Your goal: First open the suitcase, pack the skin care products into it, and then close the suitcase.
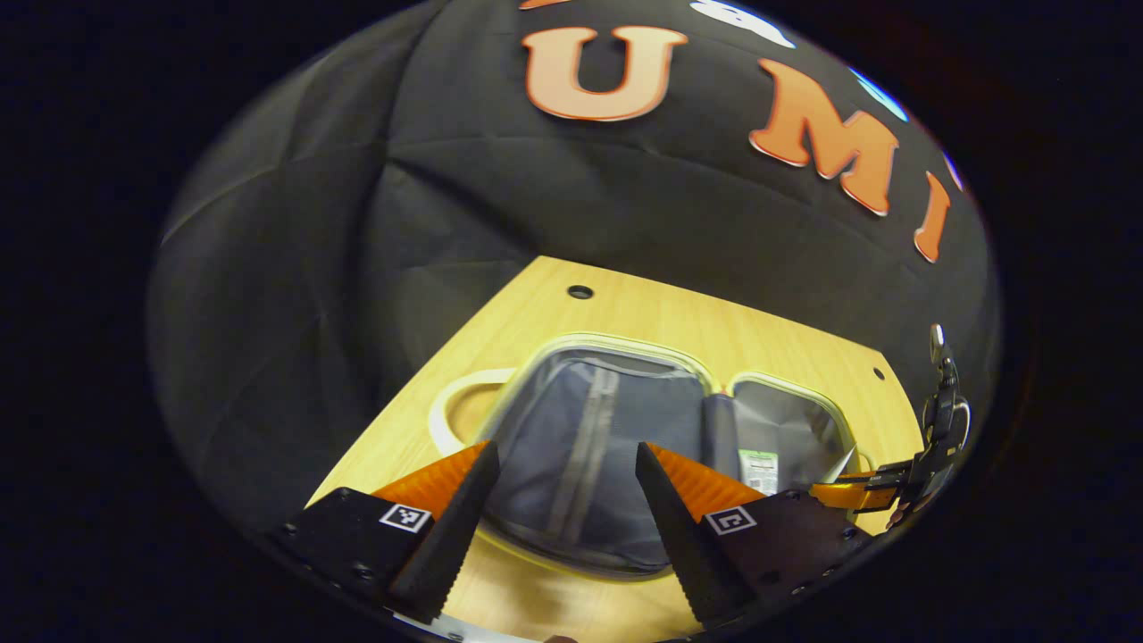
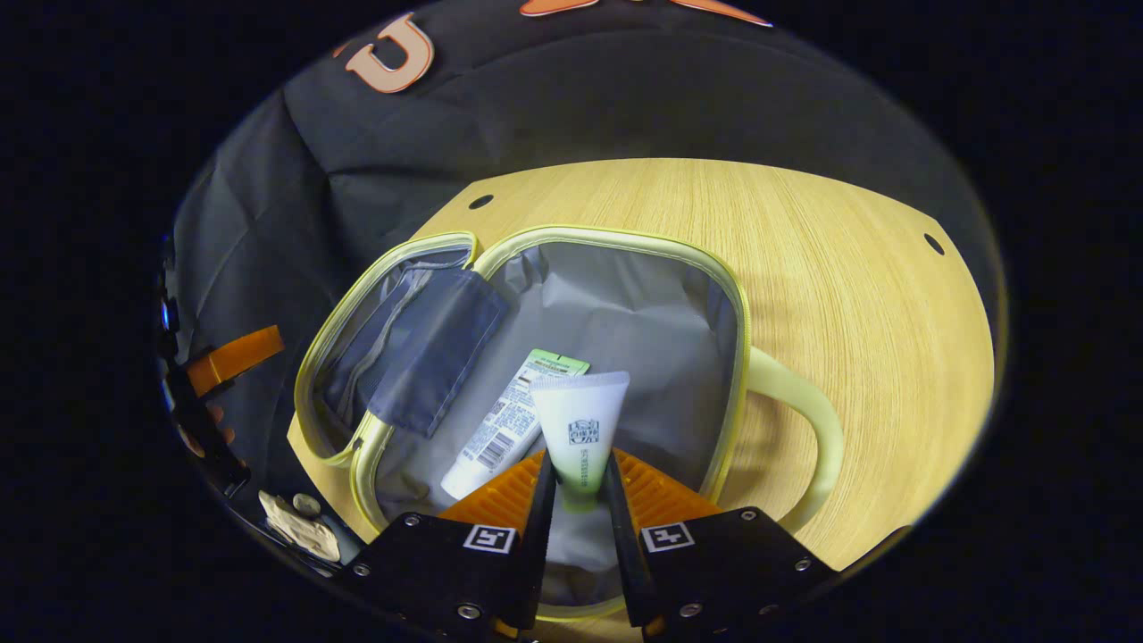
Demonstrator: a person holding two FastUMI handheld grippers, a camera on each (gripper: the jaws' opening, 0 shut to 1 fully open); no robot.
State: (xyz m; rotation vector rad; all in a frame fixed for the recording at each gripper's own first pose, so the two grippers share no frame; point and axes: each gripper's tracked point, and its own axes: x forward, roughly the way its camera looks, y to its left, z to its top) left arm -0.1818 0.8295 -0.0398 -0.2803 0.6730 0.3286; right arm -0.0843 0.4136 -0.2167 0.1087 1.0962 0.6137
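Now the worktop (image 2: pixel 857 268) carries the open suitcase (image 2: pixel 625 241). Right hand-held gripper (image 2: pixel 579 500) grasps a white tube (image 2: pixel 580 420) over its lined right half, beside another tube (image 2: pixel 504 429) lying inside. Left hand-held gripper (image 1: pixel 563 527) hovers released near the left half.

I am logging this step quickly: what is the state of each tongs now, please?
Left tongs: open, holding nothing, above the open suitcase.
Right tongs: closed on a white tube, over the suitcase's grey lining.
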